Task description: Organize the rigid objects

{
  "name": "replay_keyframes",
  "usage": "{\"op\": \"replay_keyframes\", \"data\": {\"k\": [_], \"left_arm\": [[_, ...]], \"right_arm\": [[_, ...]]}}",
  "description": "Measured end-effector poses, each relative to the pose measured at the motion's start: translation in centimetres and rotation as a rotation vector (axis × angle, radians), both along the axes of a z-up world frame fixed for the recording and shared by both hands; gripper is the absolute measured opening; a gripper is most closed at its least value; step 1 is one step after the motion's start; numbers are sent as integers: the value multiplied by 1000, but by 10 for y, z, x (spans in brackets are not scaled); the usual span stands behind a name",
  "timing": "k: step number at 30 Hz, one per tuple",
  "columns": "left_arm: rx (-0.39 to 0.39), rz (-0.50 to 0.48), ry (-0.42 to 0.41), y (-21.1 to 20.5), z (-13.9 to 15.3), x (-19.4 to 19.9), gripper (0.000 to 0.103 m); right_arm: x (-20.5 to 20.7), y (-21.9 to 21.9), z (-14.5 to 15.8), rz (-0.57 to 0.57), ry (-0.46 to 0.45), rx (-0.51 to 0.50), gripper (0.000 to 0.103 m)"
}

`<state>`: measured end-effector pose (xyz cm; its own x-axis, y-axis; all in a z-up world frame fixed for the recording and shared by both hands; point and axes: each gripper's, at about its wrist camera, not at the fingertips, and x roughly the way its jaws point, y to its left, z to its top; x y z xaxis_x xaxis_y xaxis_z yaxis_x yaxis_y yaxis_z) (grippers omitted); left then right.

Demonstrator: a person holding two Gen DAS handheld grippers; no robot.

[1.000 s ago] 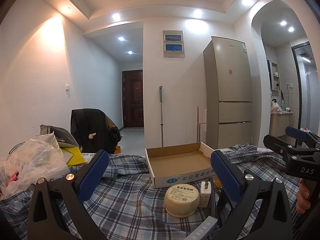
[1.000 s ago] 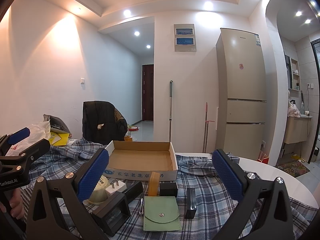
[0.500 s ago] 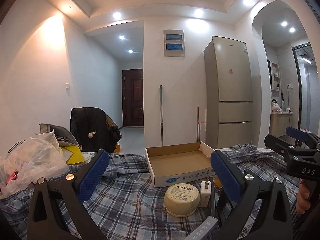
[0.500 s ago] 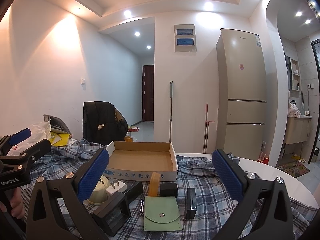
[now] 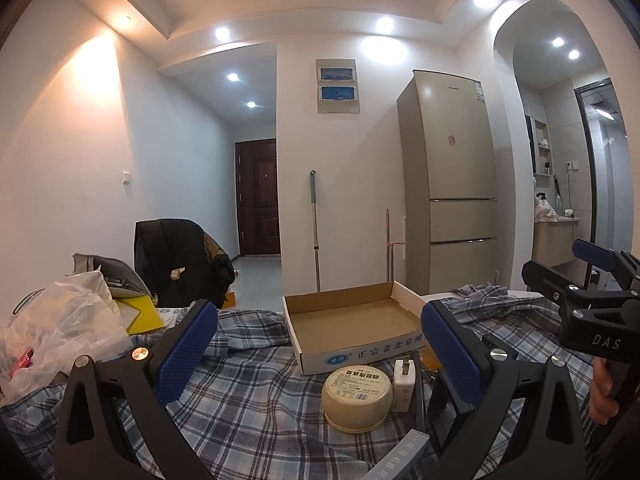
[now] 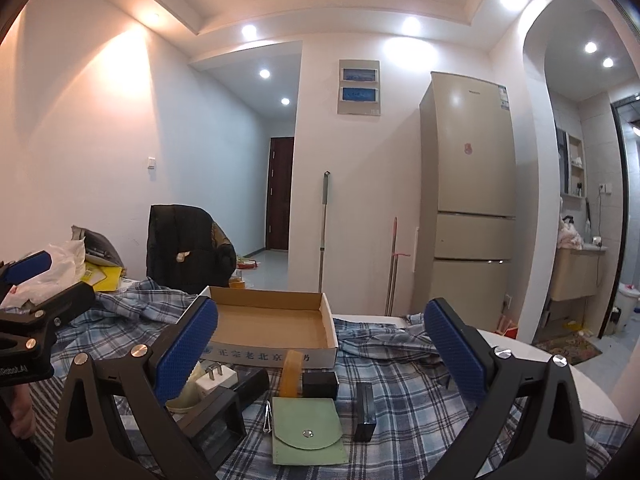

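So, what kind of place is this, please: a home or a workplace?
Most likely a home, a dining corner of a flat. A tall fridge stands by the wall, a front door closes the hallway, and a plaid cloth covers the round table.

**Two low wrist views, one shared tray**

Both fisheye cameras sit low over the blue plaid cloth (image 5: 248, 396), facing the tall beige refrigerator (image 6: 468, 200) and far wall. The left view looks from the left side, the right from the right. Both share the shallow open cardboard tray (image 5: 352, 320) (image 6: 272, 320), close ahead.
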<state>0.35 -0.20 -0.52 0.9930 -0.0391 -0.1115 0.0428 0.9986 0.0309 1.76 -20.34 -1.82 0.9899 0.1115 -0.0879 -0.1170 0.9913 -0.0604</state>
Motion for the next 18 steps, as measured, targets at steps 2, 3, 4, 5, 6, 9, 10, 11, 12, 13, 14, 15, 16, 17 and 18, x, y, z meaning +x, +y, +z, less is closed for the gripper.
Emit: {"op": "replay_keyframes", "data": {"k": [2,3,4,5,6,9,10,11,12,13,14,15,16,17,18], "left_arm": [[1,-1,1,0,0,0,103],[2,1,3,0,0,0,103],[3,0,6,0,1,1,103],[3,-3,10,0,1,1,103],[3,-4,13,0,1,2,103],[-4,-21,16,1,1,2,103],[-4,-18,15,0,1,1,103],[-3,-18,14,0,1,1,103],[-1,-19,15,-1,1,1,103],[-1,-18,16,-1,1,1,103],[-1,-17,17,-1,1,1,103],[-1,-24,20,-1,1,1,103],[-3,-38,27,-1,1,2,103],[-6,-59,41,-1,0,4,103],[-8,-61,50,-1,0,5,103]], "right_arm": [[-1,0,1,3,-5,-7,103],[-2,0,1,4,-5,-7,103],[-2,0,1,0,-3,-9,103],[-1,0,1,-9,-1,-11,103],[-1,0,1,-18,1,-11,103],[-1,-2,1,-12,4,-5,103],[-1,-2,1,-11,4,-5,103],[-1,-2,1,-10,4,-4,103],[-1,-3,1,-9,5,-4,103],[-2,-3,2,-12,4,-3,103],[-2,-4,2,-23,4,-4,103],[-5,-6,3,-41,-7,-1,103],[-9,-7,4,-48,-20,2,103],[-11,-7,5,-42,-27,3,103],[-14,-6,6,-32,-36,1,103]]}}
